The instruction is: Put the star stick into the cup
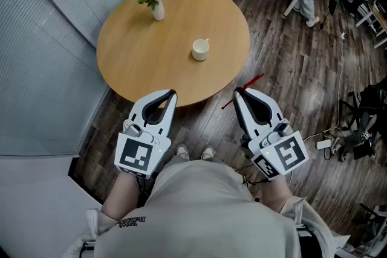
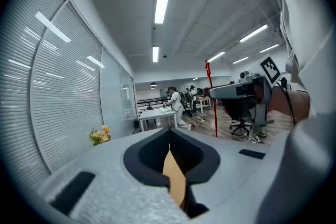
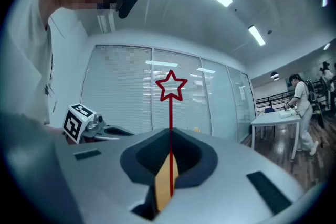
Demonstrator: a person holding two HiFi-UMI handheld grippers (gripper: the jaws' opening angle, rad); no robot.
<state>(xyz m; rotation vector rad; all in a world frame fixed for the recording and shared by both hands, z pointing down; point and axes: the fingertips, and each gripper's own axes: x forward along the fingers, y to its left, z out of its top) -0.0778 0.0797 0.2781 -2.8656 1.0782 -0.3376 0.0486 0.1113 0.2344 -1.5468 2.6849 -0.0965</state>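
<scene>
Near far-left edge of round table (image 1: 139, 69): flower vase (image 1: 158, 8). Just off near edge, over floor: left gripper (image 1: 173, 94), fingers (image 2: 174, 180) pressed together, nothing between them. Toward right edge of table: white cup (image 1: 201, 49), upright, well apart from both grippers. Off near-right edge: right gripper (image 1: 237, 92), fingers (image 3: 163, 182) clamped on red star stick (image 3: 170, 93), thin shaft pinched between pads, star end out past tips, stick outside cup.
</scene>
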